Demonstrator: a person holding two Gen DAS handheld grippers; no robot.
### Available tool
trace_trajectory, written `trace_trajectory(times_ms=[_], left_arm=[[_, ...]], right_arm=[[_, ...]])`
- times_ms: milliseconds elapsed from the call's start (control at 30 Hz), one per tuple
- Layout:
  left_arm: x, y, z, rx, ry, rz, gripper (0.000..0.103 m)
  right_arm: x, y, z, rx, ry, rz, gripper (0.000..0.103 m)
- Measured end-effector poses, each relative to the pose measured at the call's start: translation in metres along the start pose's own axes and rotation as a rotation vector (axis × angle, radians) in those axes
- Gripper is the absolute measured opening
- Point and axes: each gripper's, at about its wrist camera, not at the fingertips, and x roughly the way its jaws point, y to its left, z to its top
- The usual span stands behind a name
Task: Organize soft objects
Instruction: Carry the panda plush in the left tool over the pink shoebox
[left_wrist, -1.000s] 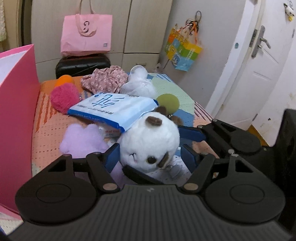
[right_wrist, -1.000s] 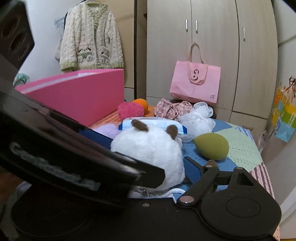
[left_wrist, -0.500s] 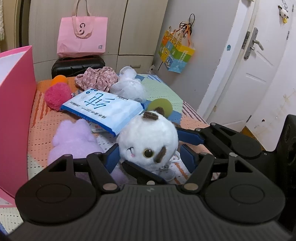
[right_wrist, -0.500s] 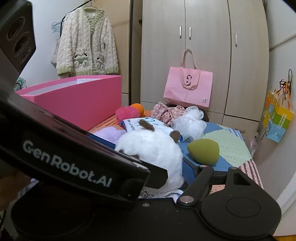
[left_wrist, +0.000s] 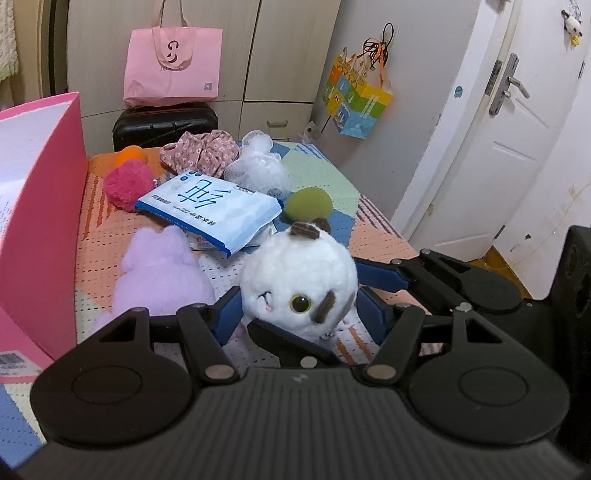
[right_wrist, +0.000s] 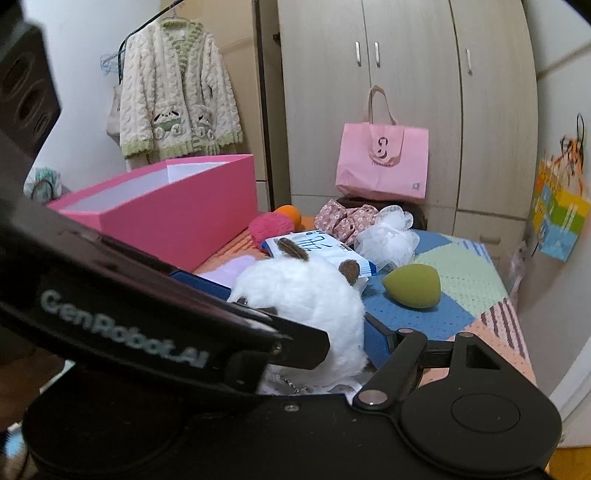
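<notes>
Plush toy (left_wrist: 299, 280), a white round head with brown ears, sat between the blue fingers (left_wrist: 227, 314) of the left gripper (left_wrist: 299, 314), whose jaws were closing on it with both pads against its fluffy sides. The right gripper (right_wrist: 295, 328) bracketed the same toy from the other side; one blue finger (right_wrist: 375, 341) lay against its fur, the other was hidden behind the left gripper's body, so I cannot tell whether it was truly clenched. The toy seemed raised just above the patchwork-covered table (left_wrist: 110, 236).

At ten o'clock from the toy stood the open pink box (left_wrist: 40, 206), the likely destination. At eleven o'clock lay the purple plush (left_wrist: 159, 273), at twelve the blue-and-white tissue pack (left_wrist: 210, 210), and at one o'clock the green sponge egg (left_wrist: 308, 203).

Risks, as I judged them: the soft fur could compress and slip from the pads during carrying; the two grippers, crowded together, could knock each other; a low swing could snag the tissue pack or catch the box wall.
</notes>
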Motion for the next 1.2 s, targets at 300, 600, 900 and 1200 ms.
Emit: trace_trajectory(times_ms=[300, 600, 900, 1200], left_arm=[[-0.029, 0.001, 0.003, -0.043, 0.036, -0.048, 0.064], [-0.067, 0.019, 0.003, -0.107, 0.104, -0.066, 0.060], [-0.121, 0.053, -0.005, -0.186, 0.158, -0.093, 0.060], [-0.178, 0.087, -0.016, -0.283, 0.161, -0.019, 0.059]], right_arm=[[-0.021, 0.011, 0.016, 0.029, 0.061, 0.018, 0.080], [-0.032, 0.035, 0.032, 0.019, 0.138, 0.099, 0.080], [-0.031, 0.070, 0.055, -0.004, 0.246, 0.260, 0.081], [-0.027, 0.127, 0.078, -0.114, 0.312, 0.408, 0.081]])
